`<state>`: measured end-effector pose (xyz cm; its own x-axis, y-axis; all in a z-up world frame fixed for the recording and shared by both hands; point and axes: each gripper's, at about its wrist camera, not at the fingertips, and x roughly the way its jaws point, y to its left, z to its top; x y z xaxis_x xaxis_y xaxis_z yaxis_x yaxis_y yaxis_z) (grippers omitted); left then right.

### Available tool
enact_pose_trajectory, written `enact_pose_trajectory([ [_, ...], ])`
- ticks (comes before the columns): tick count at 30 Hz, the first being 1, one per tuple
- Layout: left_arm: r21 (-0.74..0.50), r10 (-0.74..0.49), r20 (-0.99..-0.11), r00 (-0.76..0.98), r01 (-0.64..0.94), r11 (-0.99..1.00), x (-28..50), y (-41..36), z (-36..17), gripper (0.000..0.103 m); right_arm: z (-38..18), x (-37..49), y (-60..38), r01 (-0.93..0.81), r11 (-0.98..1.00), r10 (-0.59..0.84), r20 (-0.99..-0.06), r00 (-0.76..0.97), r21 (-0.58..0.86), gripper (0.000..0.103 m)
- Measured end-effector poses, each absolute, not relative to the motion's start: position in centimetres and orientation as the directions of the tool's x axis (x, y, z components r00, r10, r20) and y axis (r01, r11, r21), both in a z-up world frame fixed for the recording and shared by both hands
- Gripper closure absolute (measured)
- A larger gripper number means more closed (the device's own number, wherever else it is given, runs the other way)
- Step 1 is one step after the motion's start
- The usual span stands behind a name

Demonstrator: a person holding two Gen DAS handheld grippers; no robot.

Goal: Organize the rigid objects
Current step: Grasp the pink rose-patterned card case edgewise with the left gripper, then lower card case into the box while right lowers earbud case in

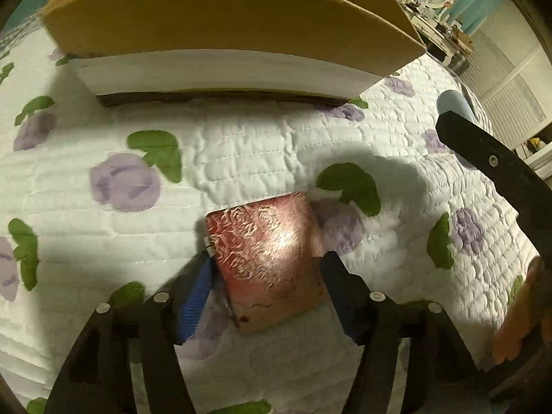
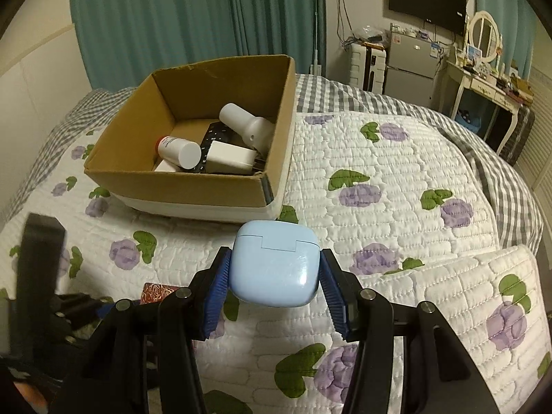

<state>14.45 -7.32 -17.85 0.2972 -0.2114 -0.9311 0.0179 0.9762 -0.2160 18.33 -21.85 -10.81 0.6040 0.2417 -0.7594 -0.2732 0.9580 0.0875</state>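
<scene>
My left gripper [image 1: 267, 262] is shut on a red patterned box [image 1: 265, 255], its blue pads pressing both sides, low over the quilt. My right gripper [image 2: 274, 269] is shut on a light blue rounded case [image 2: 274, 265] and holds it above the quilt, in front of the cardboard box [image 2: 172, 186]. That box holds two white bottles [image 2: 179, 150], a white block [image 2: 229, 157] and a dark flat item. In the left wrist view the cardboard box [image 1: 224, 24] stands just ahead of the red box. The right gripper's frame [image 1: 496, 162] and blue case [image 1: 455, 101] show at the right.
The bed is covered by a white quilt with purple flowers [image 2: 379, 158]. A grey checked blanket [image 2: 500, 172] lies at the right and far side. A pillow [image 2: 483, 296] lies at the right front. A fridge, dresser and mirror stand beyond the bed.
</scene>
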Motion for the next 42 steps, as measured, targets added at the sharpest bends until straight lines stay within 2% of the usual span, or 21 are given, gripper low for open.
enact_pose_trajectory([
  [2,-0.195,-0.194,-0.936,0.292,0.025,0.980,15.1,-8.2,-18.2,0.030,-11.0,18.5,-22.0,-0.273,0.957,0.250,-0.762,0.597,0.100,0.052],
  [6,-0.115,-0.136,-0.940,0.313,0.086,0.990,15.1,-10.0,-18.1,0.032,-11.1,18.6,-22.2,-0.278,0.953,0.266,-0.763,0.589,0.118,0.052],
  [16,-0.088,-0.140,-0.903,0.407,0.143,0.986,12.9,-10.6,-14.4,0.037,-9.9,18.2,-22.7,-0.273,0.954,0.275,-0.738,0.616,0.127,0.052],
  [17,-0.076,-0.129,-0.898,0.421,0.142,0.987,13.0,-10.3,-14.0,0.077,-9.9,18.2,-22.7,-0.273,0.954,0.275,-0.737,0.617,0.127,0.052],
  [18,-0.102,-0.157,-0.899,0.408,0.155,0.983,13.4,-10.2,-13.9,0.080,-9.9,18.2,-22.7,-0.273,0.954,0.275,-0.736,0.619,0.126,0.052],
  [26,-0.145,-0.195,-0.899,0.391,0.155,0.977,13.5,-10.2,-13.7,0.081,-9.7,18.1,-22.8,-0.273,0.954,0.275,-0.733,0.622,0.126,0.052],
  [30,-0.232,-0.291,-0.888,0.355,0.201,0.952,13.4,-11.3,-13.2,0.083,-9.6,18.2,-22.9,-0.273,0.953,0.279,-0.730,0.624,0.130,0.052],
  [32,-0.184,-0.252,-0.896,0.367,0.209,0.960,13.3,-12.1,-13.5,0.093,-9.6,18.2,-23.0,-0.272,0.953,0.279,-0.730,0.624,0.132,0.052],
  [36,-0.177,-0.247,-0.883,0.400,0.204,0.963,13.2,-12.3,-12.6,0.093,-9.5,18.1,-23.1,-0.271,0.953,0.279,-0.726,0.628,0.131,0.052],
  [42,-0.105,-0.184,-0.842,0.507,0.181,0.978,12.5,-10.6,-8.5,0.093,-8.7,17.8,-23.2,-0.278,0.953,0.280,-0.712,0.644,0.124,0.052],
])
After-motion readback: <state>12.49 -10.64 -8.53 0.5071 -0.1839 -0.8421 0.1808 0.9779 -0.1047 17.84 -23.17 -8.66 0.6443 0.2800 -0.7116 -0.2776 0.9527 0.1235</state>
